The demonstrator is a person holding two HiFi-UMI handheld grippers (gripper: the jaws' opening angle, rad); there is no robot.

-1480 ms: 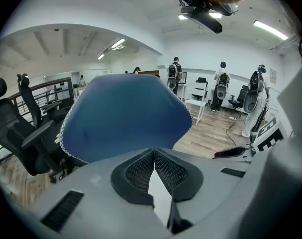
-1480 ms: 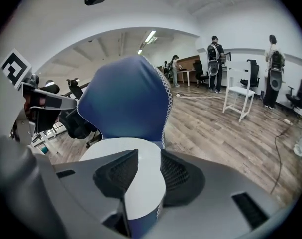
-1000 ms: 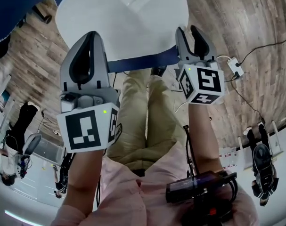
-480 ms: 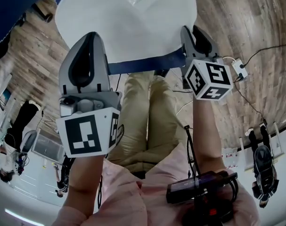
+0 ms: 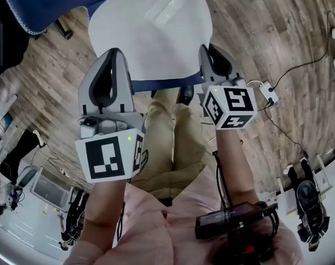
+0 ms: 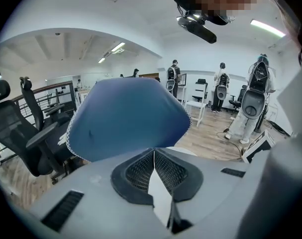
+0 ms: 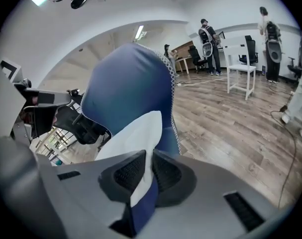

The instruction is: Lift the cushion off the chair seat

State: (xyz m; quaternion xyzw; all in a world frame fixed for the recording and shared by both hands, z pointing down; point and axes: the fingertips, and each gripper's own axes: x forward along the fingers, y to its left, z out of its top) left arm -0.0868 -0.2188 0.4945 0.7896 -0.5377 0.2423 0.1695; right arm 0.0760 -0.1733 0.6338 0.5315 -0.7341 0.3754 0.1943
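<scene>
The cushion (image 5: pixel 150 37), a round pad with a white face and a dark blue band along its near edge, is held out roughly level in front of the person, over the wood plank floor (image 5: pixel 266 48). The left gripper (image 5: pixel 108 57) has its jaws pressed together on the cushion's near edge at the left, and the left gripper view shows only a thin white sliver of the cushion (image 6: pixel 158 193) between its ribbed pads (image 6: pixel 138 171). The right gripper (image 5: pixel 214 51) is clamped on the same near edge further right, and in the right gripper view the white face and blue band of the cushion (image 7: pixel 136 133) are pinched between its pads (image 7: pixel 165 173). Past the cushion's far left side lies a broad blue fabric surface with a white stitched rim (image 5: pixel 40 1); whether it touches the cushion cannot be told. Below the cushion's near edge are the person's khaki trouser legs (image 5: pixel 167 142). Right of the cushion, a white power strip (image 5: pixel 268 93) with a dark cable lies on the floor.
</scene>
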